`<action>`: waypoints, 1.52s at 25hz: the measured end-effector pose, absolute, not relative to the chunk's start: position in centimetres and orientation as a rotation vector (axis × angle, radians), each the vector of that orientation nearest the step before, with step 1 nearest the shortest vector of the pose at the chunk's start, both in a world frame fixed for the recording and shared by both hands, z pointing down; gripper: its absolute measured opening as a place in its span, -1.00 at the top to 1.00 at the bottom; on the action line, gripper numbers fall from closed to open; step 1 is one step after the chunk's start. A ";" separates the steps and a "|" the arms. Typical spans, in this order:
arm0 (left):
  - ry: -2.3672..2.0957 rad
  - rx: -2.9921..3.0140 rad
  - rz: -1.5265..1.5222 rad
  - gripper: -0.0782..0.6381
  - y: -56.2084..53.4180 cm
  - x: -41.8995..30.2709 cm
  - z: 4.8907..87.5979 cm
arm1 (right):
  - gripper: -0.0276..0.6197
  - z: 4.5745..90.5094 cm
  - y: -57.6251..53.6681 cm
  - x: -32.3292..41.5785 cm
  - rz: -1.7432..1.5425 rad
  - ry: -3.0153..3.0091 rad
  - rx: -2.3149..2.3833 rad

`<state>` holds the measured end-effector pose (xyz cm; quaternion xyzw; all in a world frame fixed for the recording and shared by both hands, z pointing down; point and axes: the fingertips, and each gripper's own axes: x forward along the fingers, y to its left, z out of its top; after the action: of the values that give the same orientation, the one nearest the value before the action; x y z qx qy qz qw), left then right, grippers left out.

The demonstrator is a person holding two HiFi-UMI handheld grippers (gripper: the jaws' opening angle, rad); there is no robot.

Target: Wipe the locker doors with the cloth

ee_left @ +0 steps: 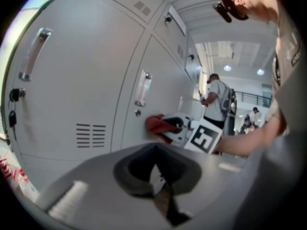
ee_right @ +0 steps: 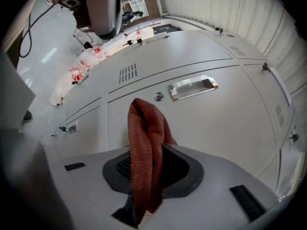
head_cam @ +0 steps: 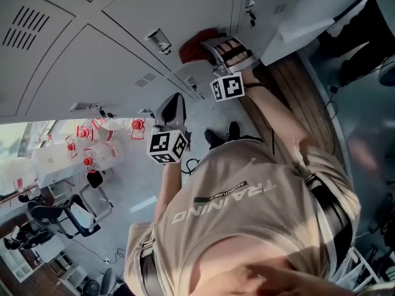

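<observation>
— At the right gripper (ee_right: 144, 195), what was seen between the jaws?

— A red cloth (ee_right: 146, 147) was seen clamped there. The jaws were closed on its lower folds. The rest of it was bunched up and out of them, towards the grey locker door (ee_right: 216, 138).

— Where on that door was the cloth placed?

— It was placed just below the metal handle (ee_right: 192, 87) and the small round lock (ee_right: 159, 97), on the same panel. In the left gripper view the cloth was shown lying against the door face under the lock. Contact was suggested there, though the exact touching edge could not be made out.

— And the left gripper (ee_left: 162, 198)?

— Its jaws were found together, with nothing caught between them. It was held away from the lockers and well apart from the cloth. Its marker cube (head_cam: 168, 147) was turned towards the head camera.

— Was the right gripper's position confirmed elsewhere?

— It was. In the head view it was seen extended to the locker front, with the cloth between its tip and the door and its own marker cube (head_cam: 227, 86) just behind.

— Was anything else noted on the lockers?

— A set of vent slots (ee_right: 127, 73) was noted on the adjoining door, across the seam from the handle.
</observation>
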<state>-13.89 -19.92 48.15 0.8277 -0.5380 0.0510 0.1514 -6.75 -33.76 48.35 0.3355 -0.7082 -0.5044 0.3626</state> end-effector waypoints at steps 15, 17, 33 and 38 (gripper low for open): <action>-1.520 2.333 0.175 0.76 -19.8 -14.2 50.5 | 0.71 64.7 -31.3 -4.1 -0.902 -1.831 0.506; -1.510 2.347 0.173 0.76 -19.8 -13.8 50.4 | 0.71 63.0 -30.7 -3.5 -0.939 -1.835 0.540; -1.466 2.522 0.148 0.76 -24.2 -10.1 45.6 | 0.71 23.9 -30.0 2.7 -1.593 -1.659 1.247; -1.502 2.513 0.124 0.76 -25.6 -10.1 45.2 | 0.71 17.9 -32.2 2.8 -1.715 -1.588 1.343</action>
<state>-10.08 -25.62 45.22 0.8528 -0.5097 0.0420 0.1057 2.81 -32.19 17.87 0.4860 -0.5744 -0.6205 0.2210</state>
